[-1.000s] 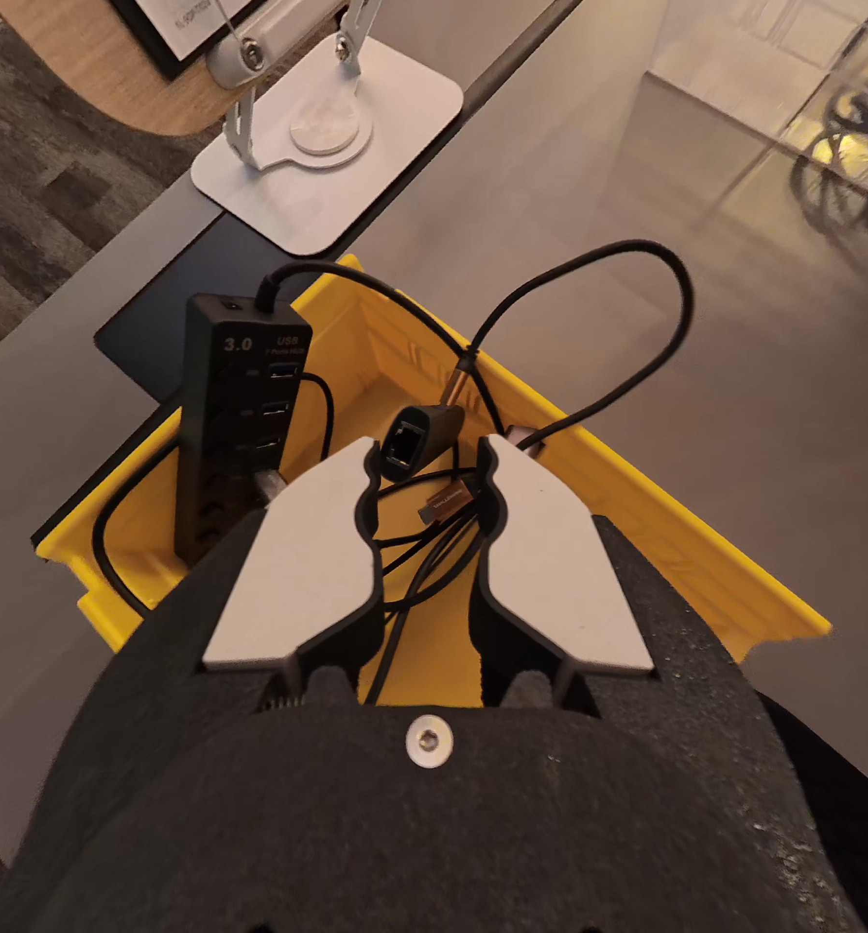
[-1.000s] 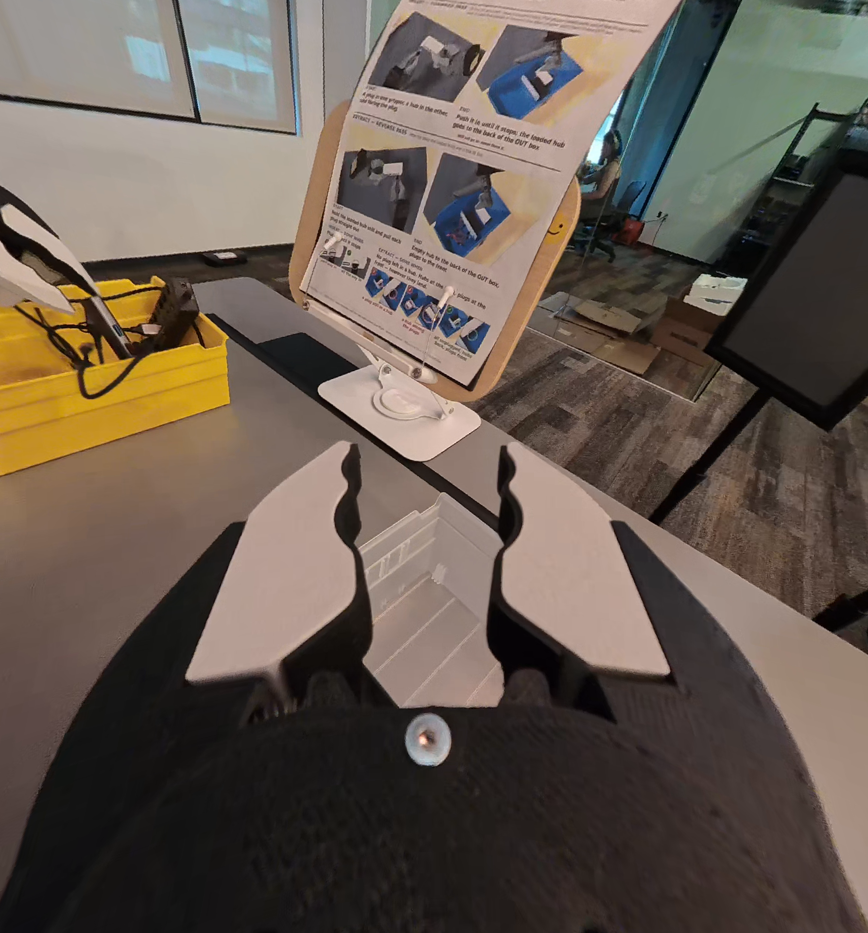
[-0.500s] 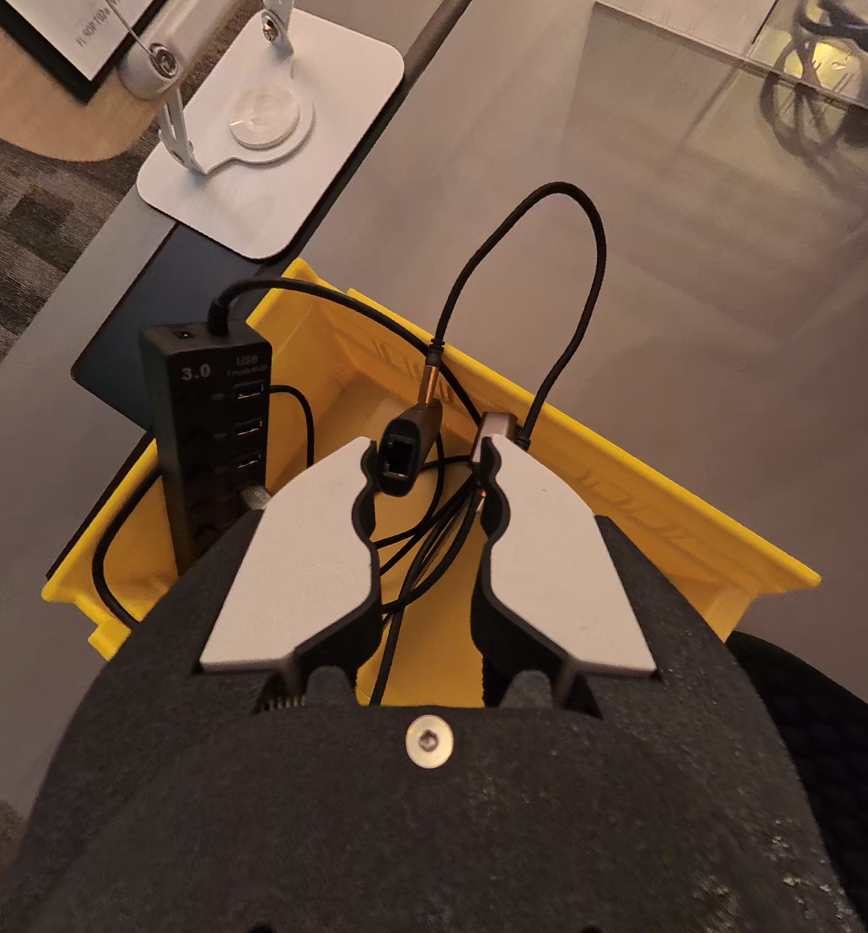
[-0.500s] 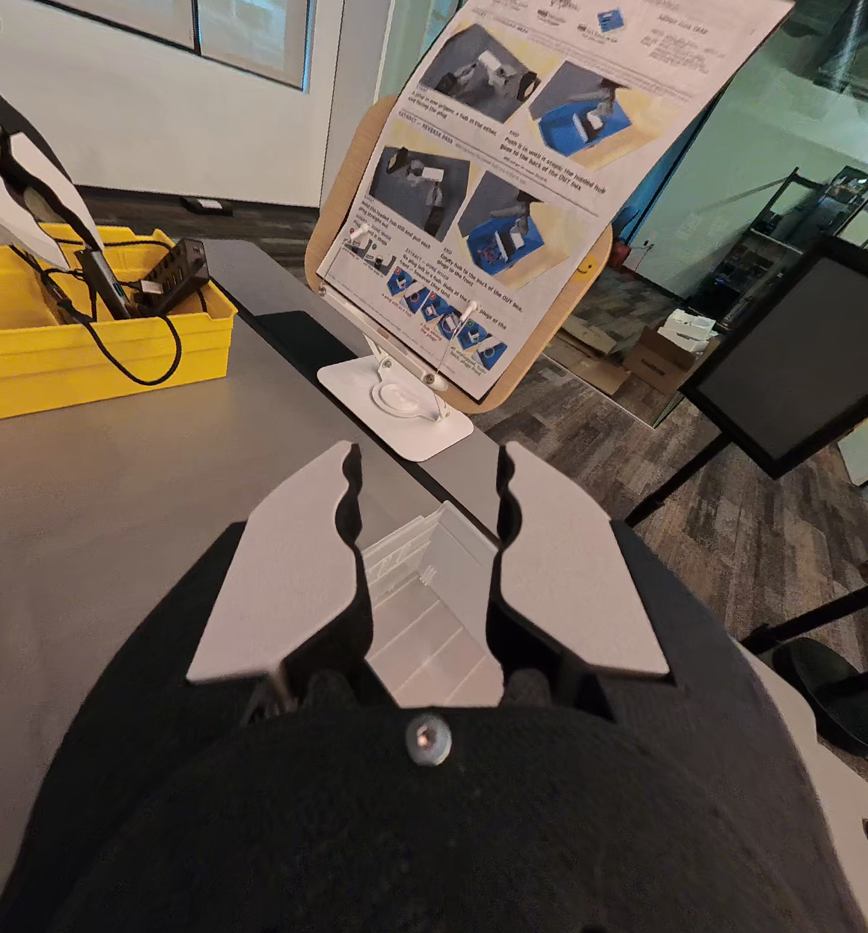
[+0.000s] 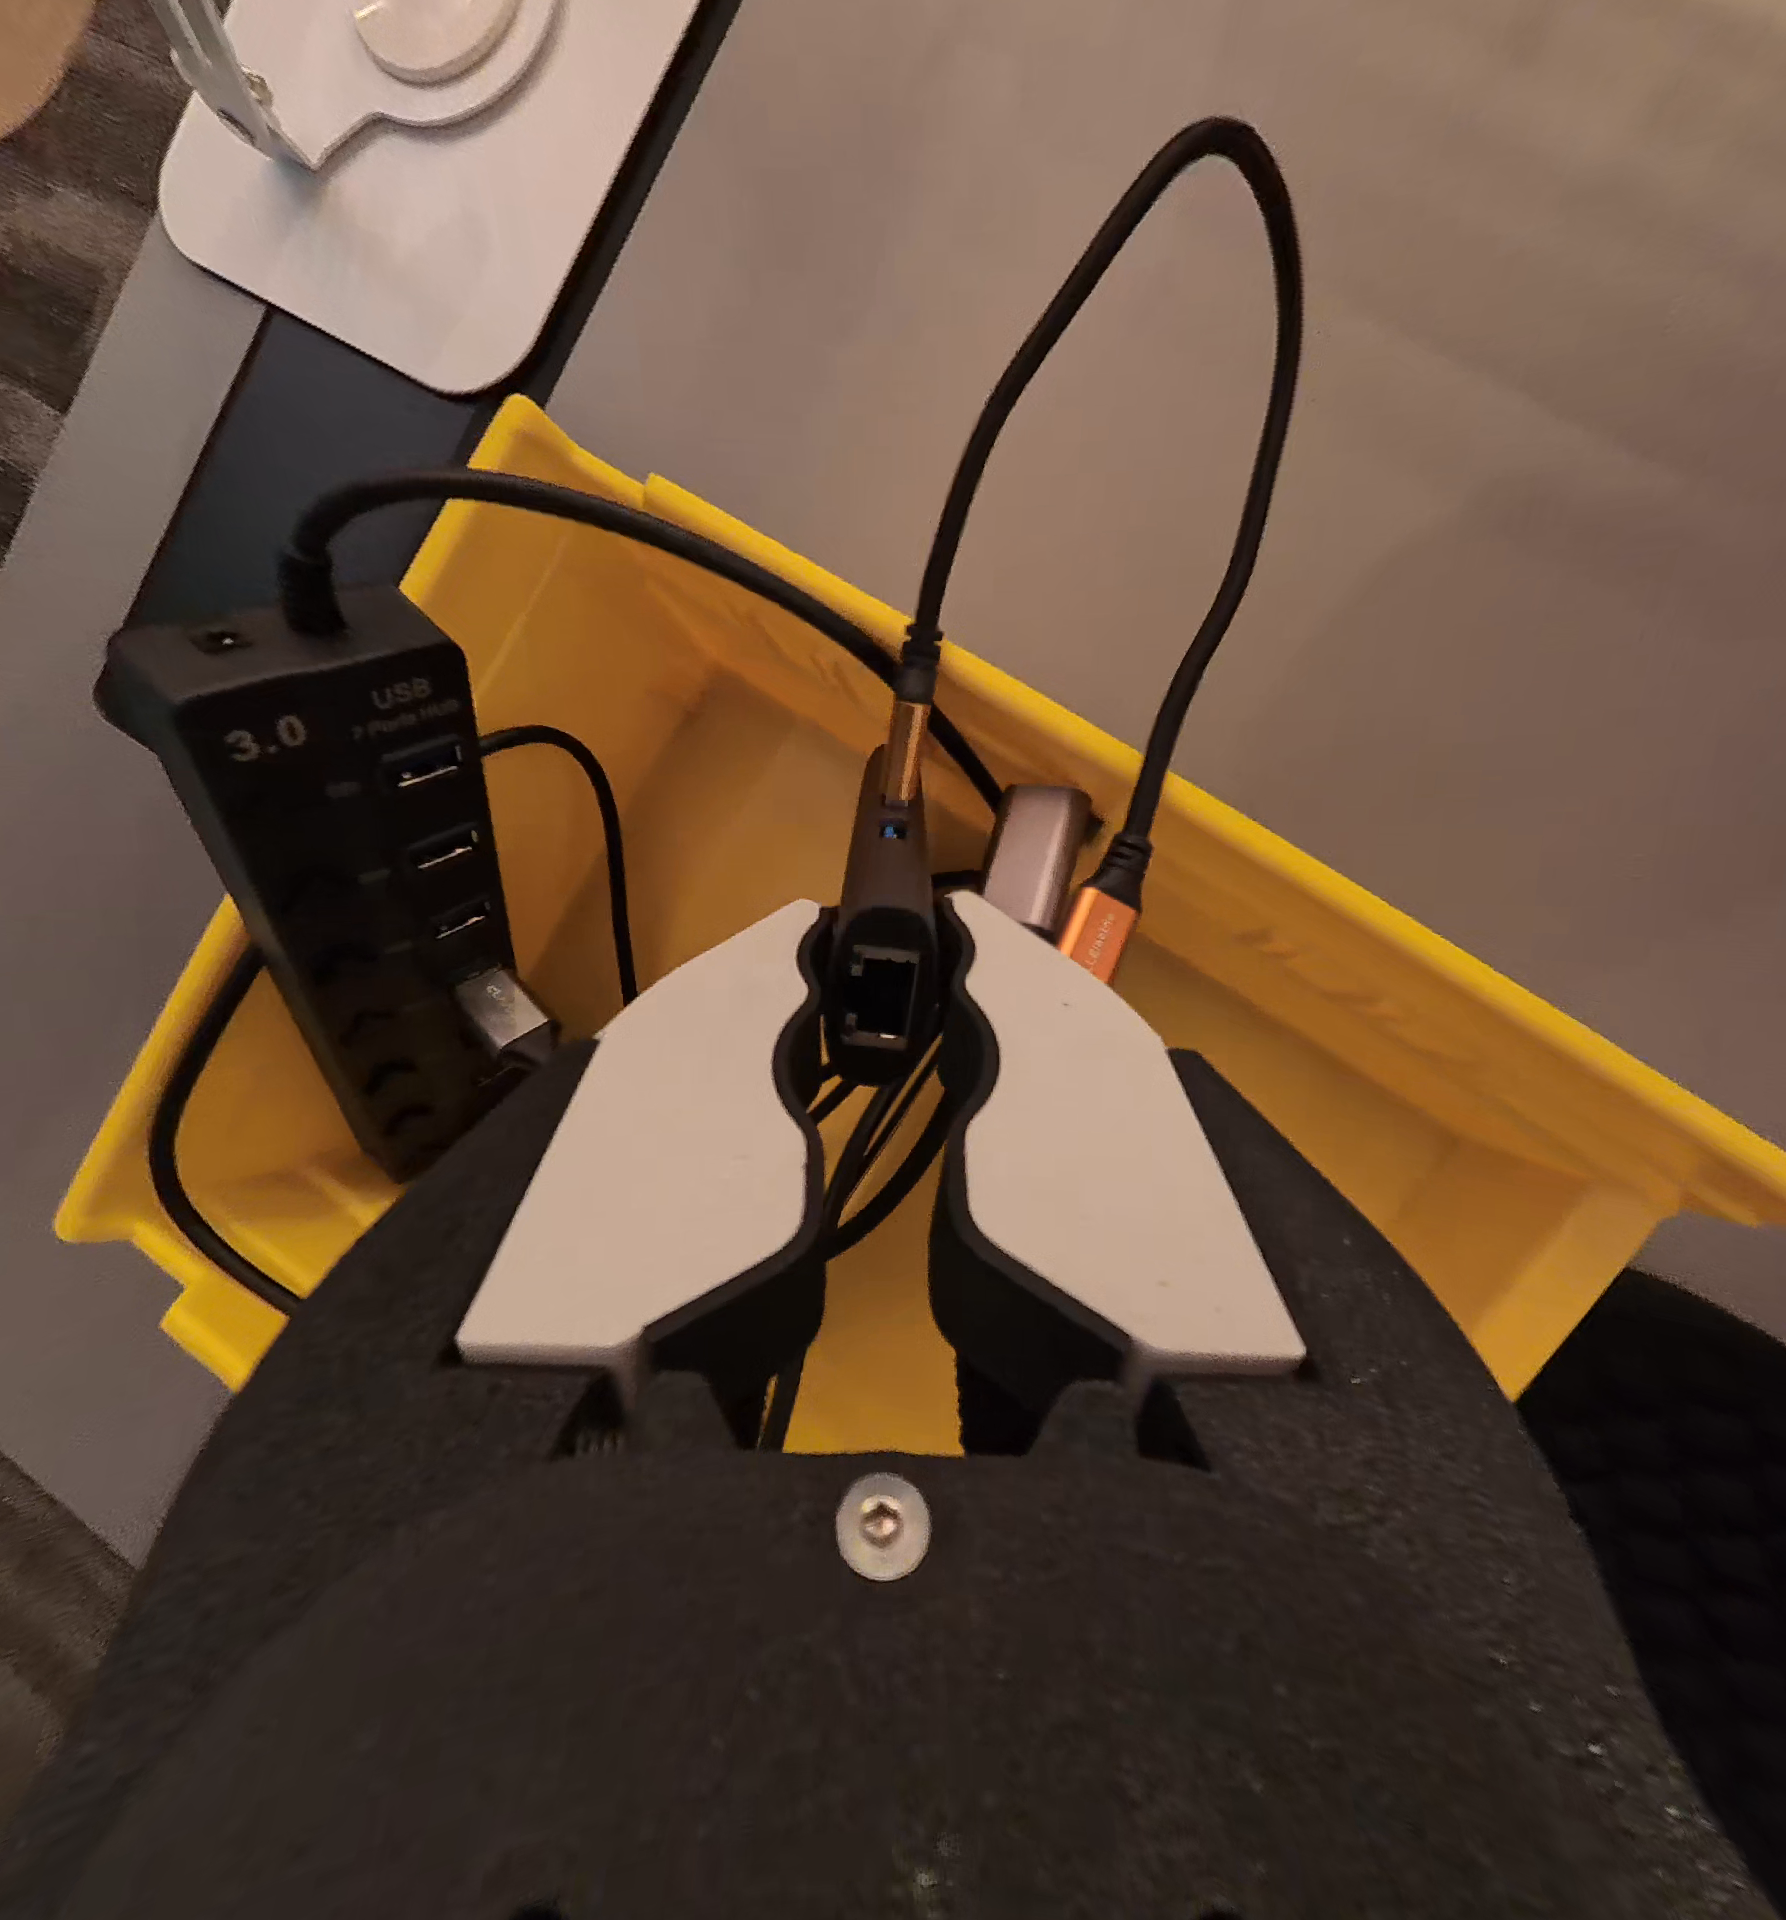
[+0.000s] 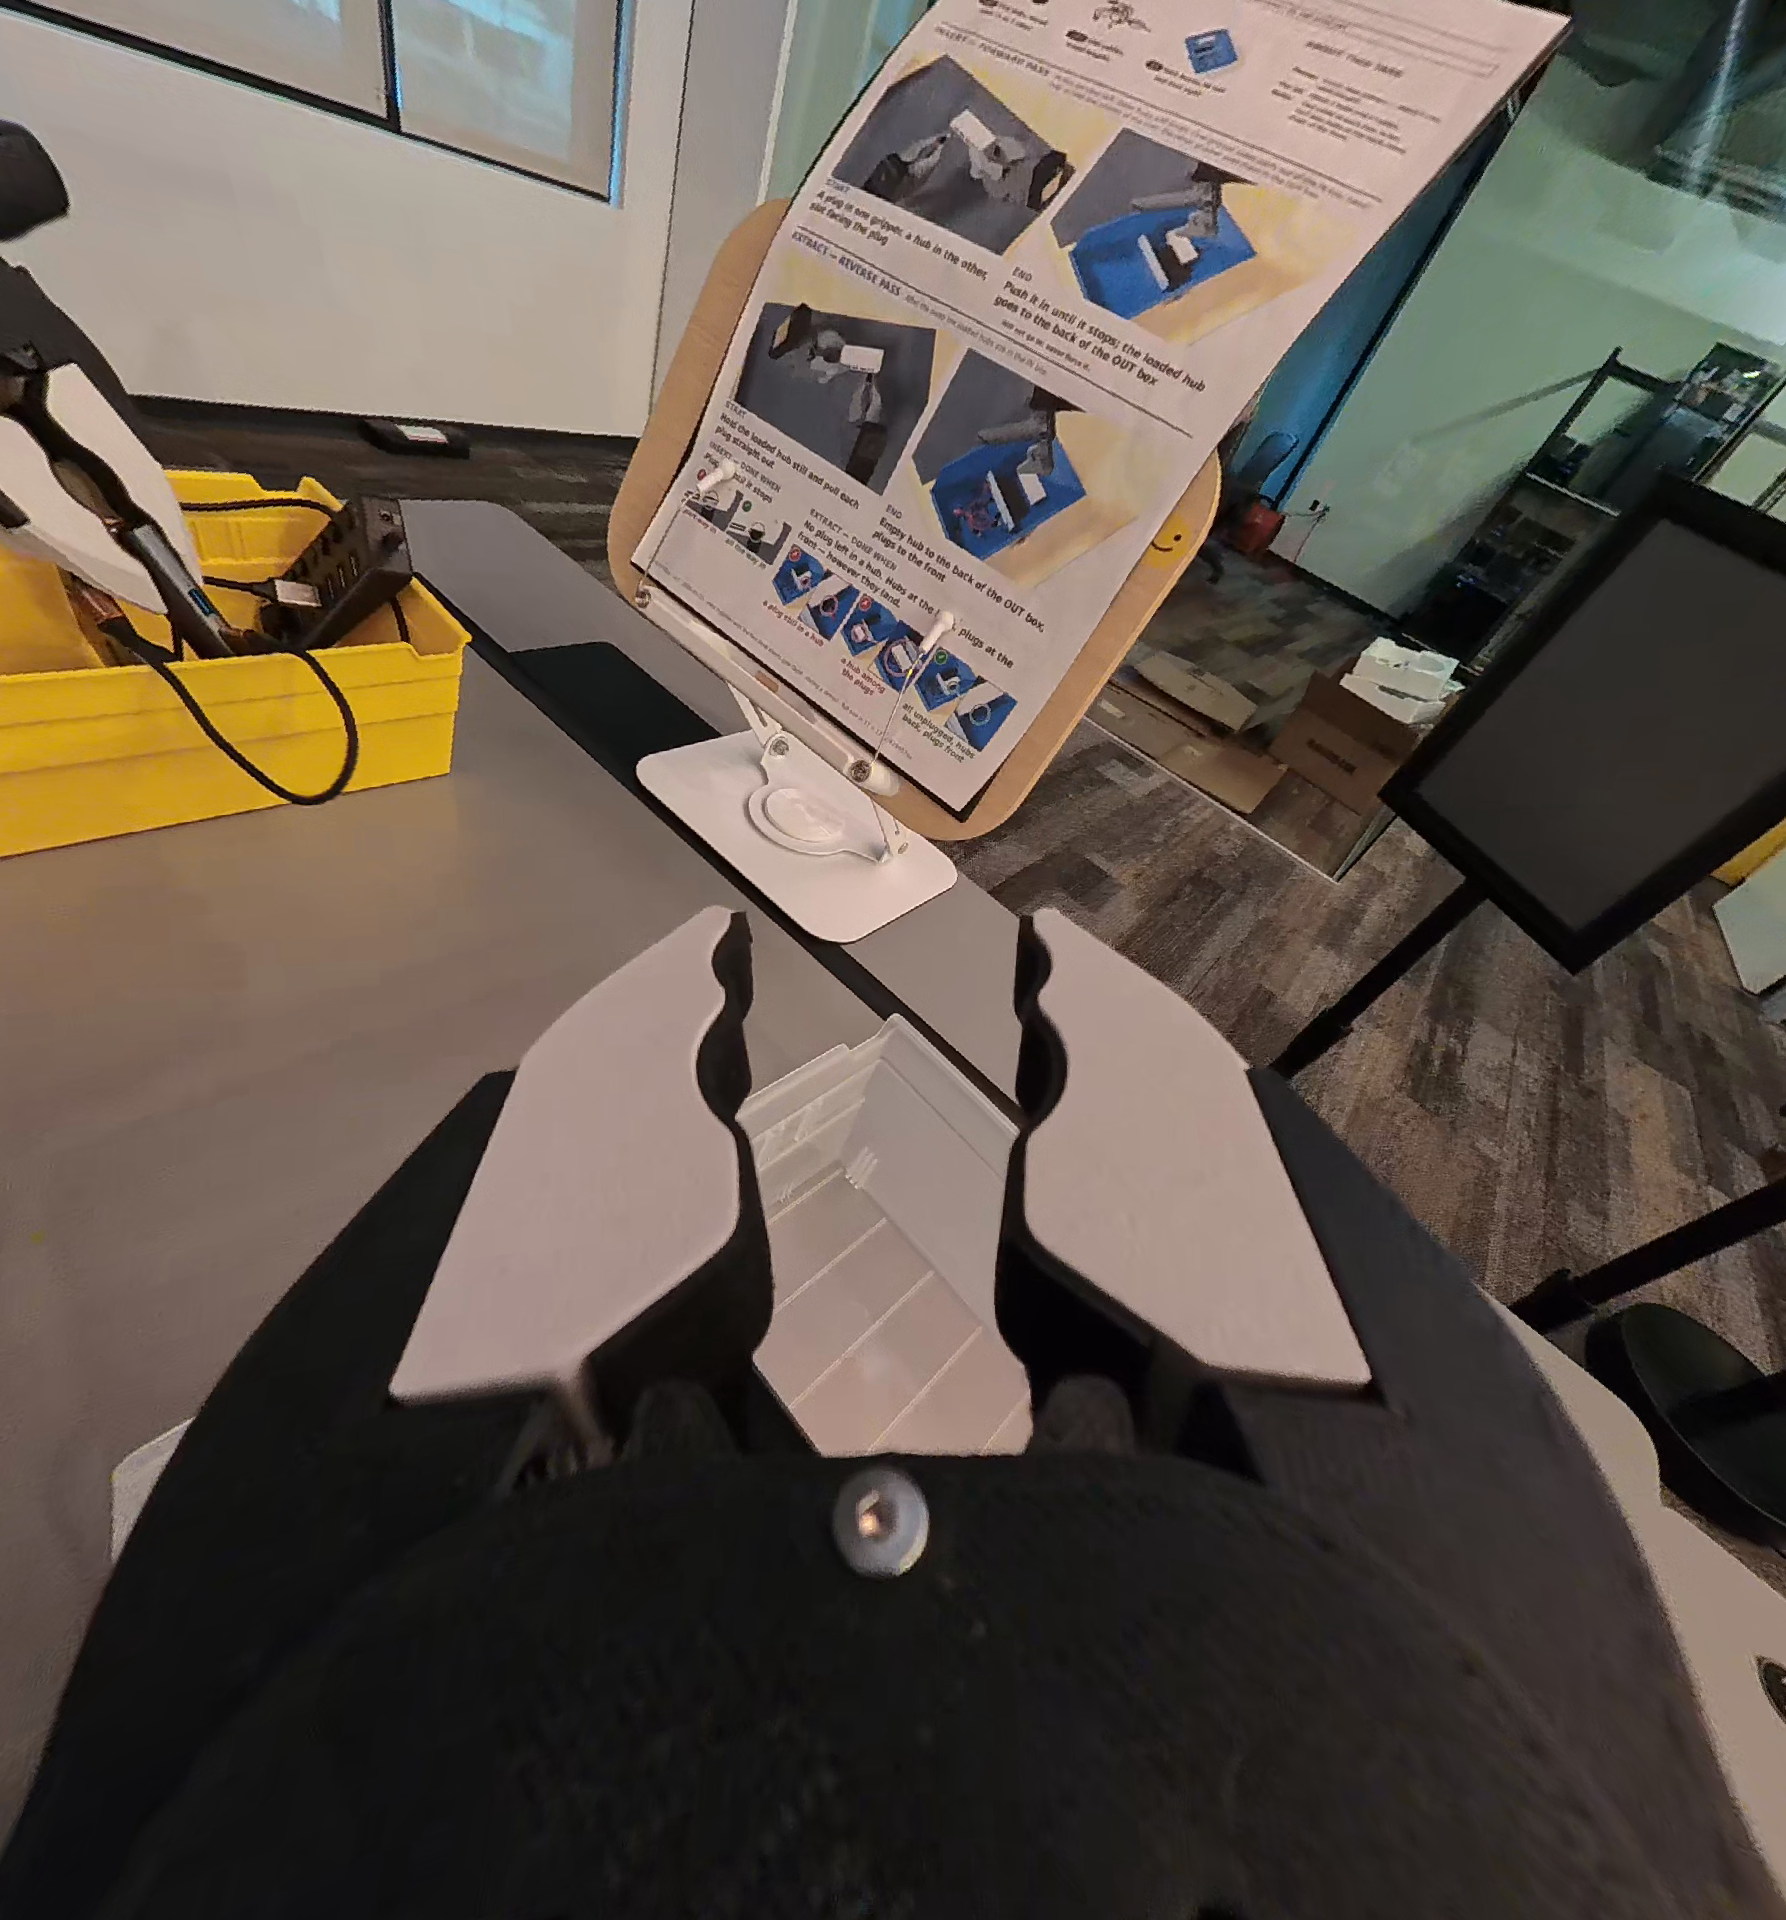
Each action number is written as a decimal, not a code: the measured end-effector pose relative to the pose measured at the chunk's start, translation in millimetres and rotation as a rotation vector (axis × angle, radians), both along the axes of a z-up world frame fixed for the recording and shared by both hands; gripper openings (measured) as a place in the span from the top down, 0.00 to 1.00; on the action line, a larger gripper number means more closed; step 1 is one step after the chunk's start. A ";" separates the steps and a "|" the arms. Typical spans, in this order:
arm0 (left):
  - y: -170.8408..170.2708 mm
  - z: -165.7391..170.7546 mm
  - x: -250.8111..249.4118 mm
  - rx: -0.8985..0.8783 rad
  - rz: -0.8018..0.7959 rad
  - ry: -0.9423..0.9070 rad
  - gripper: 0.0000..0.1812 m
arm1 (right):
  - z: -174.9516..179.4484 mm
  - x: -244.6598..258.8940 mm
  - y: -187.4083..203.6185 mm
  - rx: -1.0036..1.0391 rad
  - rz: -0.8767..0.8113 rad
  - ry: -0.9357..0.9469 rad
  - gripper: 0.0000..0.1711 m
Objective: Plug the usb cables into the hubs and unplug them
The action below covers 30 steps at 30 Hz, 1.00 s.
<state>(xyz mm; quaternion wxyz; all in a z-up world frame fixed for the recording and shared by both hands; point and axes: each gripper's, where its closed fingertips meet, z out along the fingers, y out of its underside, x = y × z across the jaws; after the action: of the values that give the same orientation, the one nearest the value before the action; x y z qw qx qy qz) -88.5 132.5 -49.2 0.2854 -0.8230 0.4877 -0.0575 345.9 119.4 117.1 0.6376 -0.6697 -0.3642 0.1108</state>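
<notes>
My left gripper (image 5: 881,914) is shut on a small dark adapter hub (image 5: 876,997) with a network port, inside the yellow bin (image 5: 1284,935). A black cable with a gold plug (image 5: 907,743) sits in the adapter's far end and loops out over the bin wall. A tall black multi-port USB hub (image 5: 328,894) leans at the bin's left, with a silver plug (image 5: 499,1013) in a lower port. An orange plug (image 5: 1091,935) and a grey adapter (image 5: 1034,847) lie by the right finger. My right gripper (image 6: 881,925) is open and empty above a clear bin (image 6: 868,1195).
A white stand base (image 5: 401,177) with an instruction sheet (image 6: 1024,395) stands by the table's far edge. The yellow bin (image 6: 193,727) and my left gripper (image 6: 89,520) show at the left of the right wrist view. A dark monitor (image 6: 1647,727) stands off the table. The grippers' ends are close to 45 cm from one another. From my left tips it is roughly 10 cm to the silver plug (image 5: 499,1013); from my right, 55 cm.
My left gripper has moved in and its fingers have closed from open onto the small adapter hub. My right gripper stays open over the clear bin, its view shifted slightly.
</notes>
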 end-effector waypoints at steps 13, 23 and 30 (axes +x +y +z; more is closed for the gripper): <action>12.7 -15.6 6.2 0.030 0.005 0.008 0.91 | -9.7 11.6 12.6 -0.035 -0.014 0.005 0.72; 7.8 8.8 2.6 0.093 0.017 0.040 0.91 | -15.0 3.1 15.9 -0.040 -0.002 -0.023 0.73; -0.3 60.3 -11.3 0.214 0.058 0.022 0.91 | -15.3 4.3 18.0 -0.041 -0.011 -0.015 0.73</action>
<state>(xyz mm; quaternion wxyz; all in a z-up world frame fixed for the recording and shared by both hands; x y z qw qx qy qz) -99.9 132.2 11.1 0.3678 -0.8021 0.4704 0.0123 350.2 137.3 101.8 0.6216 -0.6854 -0.3630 0.1099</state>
